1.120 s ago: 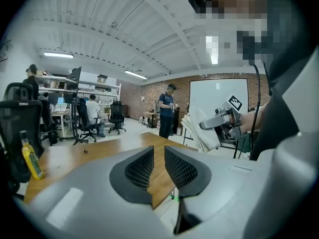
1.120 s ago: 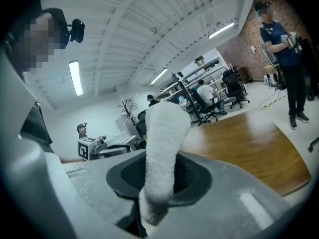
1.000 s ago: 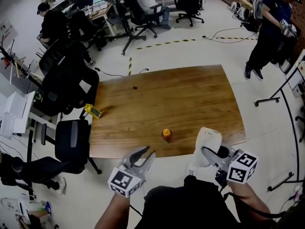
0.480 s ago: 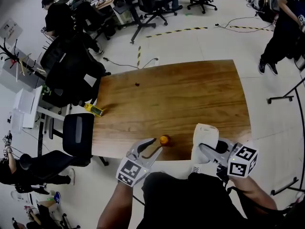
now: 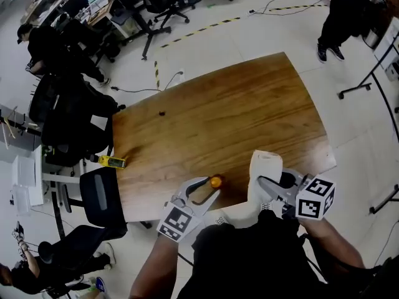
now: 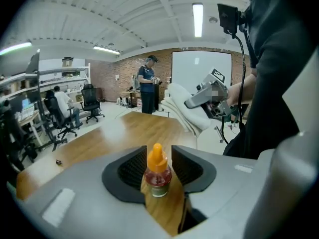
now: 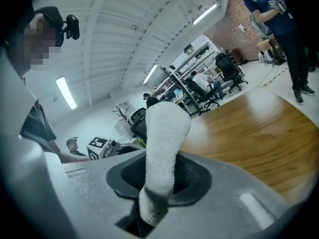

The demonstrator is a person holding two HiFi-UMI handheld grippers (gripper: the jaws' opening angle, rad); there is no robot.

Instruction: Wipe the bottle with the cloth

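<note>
A small bottle [image 5: 216, 182] with an orange cap and reddish body stands upright near the front edge of the wooden table [image 5: 218, 111]. My left gripper [image 5: 211, 188] is open; its jaws have just been opening and now stand on either side of the bottle [image 6: 158, 176], with the pads not pressing on it. My right gripper [image 5: 265, 189] is shut on a white cloth [image 5: 263, 166], held just right of the bottle over the table's edge. The cloth [image 7: 167, 133] sticks up from between the right jaws. The left gripper view also shows the cloth [image 6: 180, 108].
A yellow object [image 5: 112, 161] lies at the table's left edge and a small dark item [image 5: 162, 113] further back. Office chairs [image 5: 100, 195] stand to the left. A person [image 5: 343, 8] stands beyond the far right corner; others sit at desks at the back left.
My left gripper has moved forward and down to the bottle, and its jaws have widened around it. The right gripper with the cloth has come a little closer to the bottle.
</note>
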